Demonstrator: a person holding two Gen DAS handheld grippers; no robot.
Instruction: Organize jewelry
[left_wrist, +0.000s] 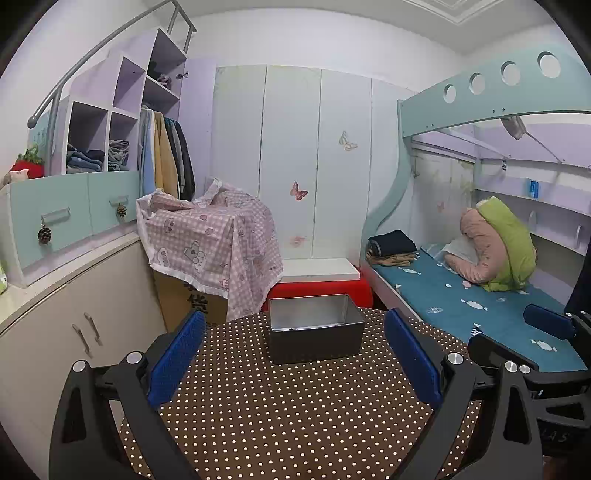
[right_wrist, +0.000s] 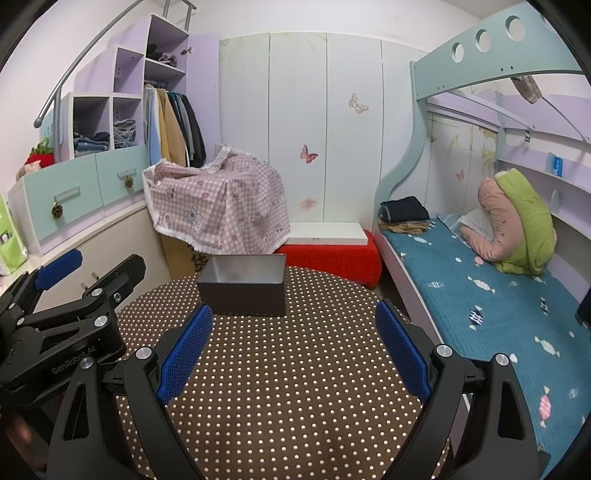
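Metal box sits at the table's far edge, dead ahead of the left hand-held gripper, long axis crosswise. Right hand-held gripper sees it ahead-left; both spread wide, empty. Jewelry: possibly a speck inside, unclear.

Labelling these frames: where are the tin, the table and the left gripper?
tin (left_wrist: 314, 345), left wrist view, front wall.
table (left_wrist: 295, 417), left wrist view, bare dotted cloth.
left gripper (left_wrist: 293, 354), left wrist view, midway between fingertips.
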